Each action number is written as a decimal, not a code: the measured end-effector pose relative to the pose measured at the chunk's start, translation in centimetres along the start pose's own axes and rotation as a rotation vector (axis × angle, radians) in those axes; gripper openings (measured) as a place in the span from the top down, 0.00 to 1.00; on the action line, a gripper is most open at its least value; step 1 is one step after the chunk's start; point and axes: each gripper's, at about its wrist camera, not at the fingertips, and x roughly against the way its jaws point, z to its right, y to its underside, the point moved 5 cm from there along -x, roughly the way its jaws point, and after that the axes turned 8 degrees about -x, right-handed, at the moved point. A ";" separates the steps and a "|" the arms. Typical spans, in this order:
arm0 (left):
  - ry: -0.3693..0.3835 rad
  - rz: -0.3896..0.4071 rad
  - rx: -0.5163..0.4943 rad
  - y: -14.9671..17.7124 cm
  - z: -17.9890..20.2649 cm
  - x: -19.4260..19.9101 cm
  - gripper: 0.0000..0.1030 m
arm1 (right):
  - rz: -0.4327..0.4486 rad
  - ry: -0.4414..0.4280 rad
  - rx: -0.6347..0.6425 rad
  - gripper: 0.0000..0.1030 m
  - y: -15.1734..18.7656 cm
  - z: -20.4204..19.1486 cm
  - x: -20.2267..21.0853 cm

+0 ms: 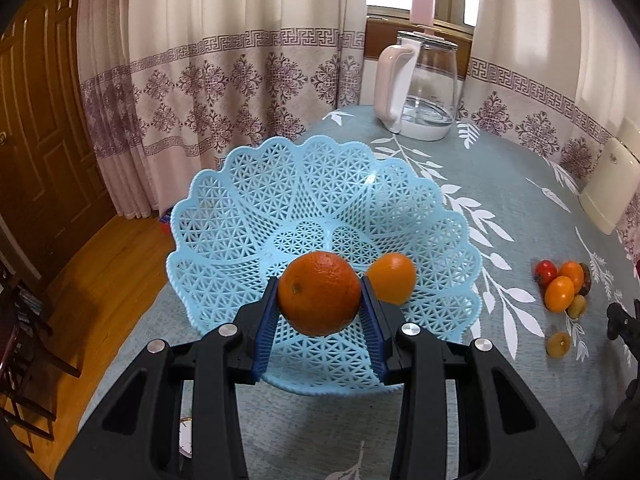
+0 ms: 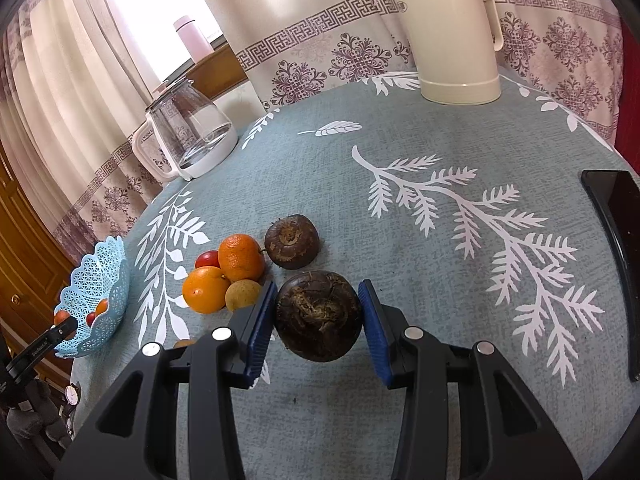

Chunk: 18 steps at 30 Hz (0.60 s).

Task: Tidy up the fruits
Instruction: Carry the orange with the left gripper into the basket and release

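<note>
Left tool (image 1: 320,300) clamps a large round orange (image 1: 319,293), held just above the near rim of the pale blue lattice plastic basket (image 1: 248,216); bowl centre lies straight ahead, a smaller orange (image 1: 392,278) already inside. Right tool (image 2: 318,312) brackets a dark brown round knobbly fruit (image 2: 318,316), pads touching or nearly; lift off the teal leaf-print surface (image 2: 400,200) unclear. Basket sits far to its left.
</note>
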 end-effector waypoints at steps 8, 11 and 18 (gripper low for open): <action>-0.036 0.026 0.022 -0.4 -1.3 0.6 0.48 | 0.001 0.001 0.000 0.59 0.0 0.1 0.0; -0.046 0.029 0.023 -0.3 -1.5 0.7 0.47 | 0.002 0.002 0.001 0.59 -0.1 0.1 0.0; -0.052 0.036 0.034 -0.2 -1.9 1.1 0.39 | 0.007 0.004 0.002 0.59 -0.2 0.3 0.1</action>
